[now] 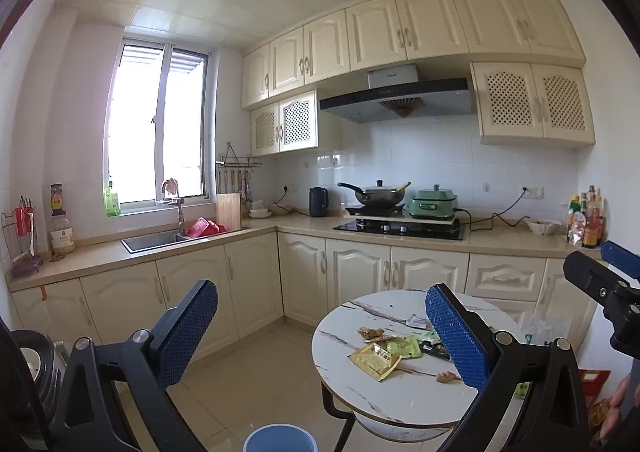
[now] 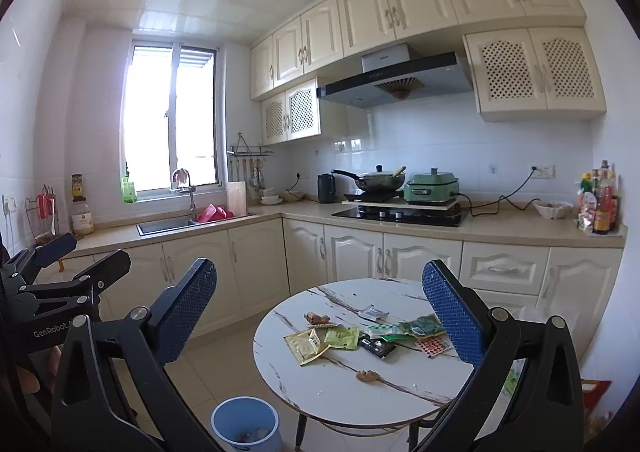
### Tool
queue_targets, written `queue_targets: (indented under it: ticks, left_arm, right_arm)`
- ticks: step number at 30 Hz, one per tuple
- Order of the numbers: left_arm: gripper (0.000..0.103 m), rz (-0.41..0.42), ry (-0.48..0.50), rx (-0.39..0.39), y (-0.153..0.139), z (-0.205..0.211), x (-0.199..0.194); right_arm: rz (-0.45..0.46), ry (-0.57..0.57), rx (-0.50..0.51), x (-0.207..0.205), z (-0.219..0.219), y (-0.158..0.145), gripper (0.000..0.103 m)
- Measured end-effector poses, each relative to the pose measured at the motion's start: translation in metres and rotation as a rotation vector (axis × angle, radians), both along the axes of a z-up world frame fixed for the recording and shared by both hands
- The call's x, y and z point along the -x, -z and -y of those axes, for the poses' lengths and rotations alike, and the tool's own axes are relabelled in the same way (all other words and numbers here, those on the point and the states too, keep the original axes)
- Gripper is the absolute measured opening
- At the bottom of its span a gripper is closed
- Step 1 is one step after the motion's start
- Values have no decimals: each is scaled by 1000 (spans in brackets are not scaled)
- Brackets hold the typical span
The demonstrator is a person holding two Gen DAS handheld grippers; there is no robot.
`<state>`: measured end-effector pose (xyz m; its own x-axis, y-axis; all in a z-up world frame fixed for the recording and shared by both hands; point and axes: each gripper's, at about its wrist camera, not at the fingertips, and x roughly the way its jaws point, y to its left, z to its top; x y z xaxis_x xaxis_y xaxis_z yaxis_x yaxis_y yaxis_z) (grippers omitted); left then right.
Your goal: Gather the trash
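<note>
Currently both grippers hang well short of the round counter (image 2: 400,384), left gripper (image 1: 320,336) and right gripper (image 2: 320,312) each with jaws spread, nothing held. Trash lies mid-counter: yellow wrapper (image 2: 306,346), green packets (image 2: 342,337), a dark packet (image 2: 378,346). Blue bin (image 2: 245,426) sits on the floor just beside the counter. Likely risk: flat foil slides under the pads, or gets nudged off the rim past the bin.

Scattered wrappers (image 2: 344,338) on round marble table (image 2: 340,392), blue bin (image 2: 245,426) below
</note>
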<state>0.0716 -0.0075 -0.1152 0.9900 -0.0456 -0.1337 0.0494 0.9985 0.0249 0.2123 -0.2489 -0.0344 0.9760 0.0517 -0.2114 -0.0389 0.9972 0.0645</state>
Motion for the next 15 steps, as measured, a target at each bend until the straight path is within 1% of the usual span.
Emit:
queue_targets:
  ticks: [4, 8, 12, 15]
  left_arm:
    - [102, -24, 4, -6, -3, 3, -15]
    - [102, -74, 7, -4, 2, 5, -43]
    - [102, -169, 23, 9, 13, 11, -86]
    - [102, -247, 37, 3, 24, 22, -123]
  right_arm:
    - [-14, 14, -7, -6, 9, 7, 103]
    - [-43, 47, -24, -17, 25, 22, 103]
    - [-110, 94, -55, -39, 48, 48, 103]
    - [-176, 128, -69, -59, 67, 75, 103]
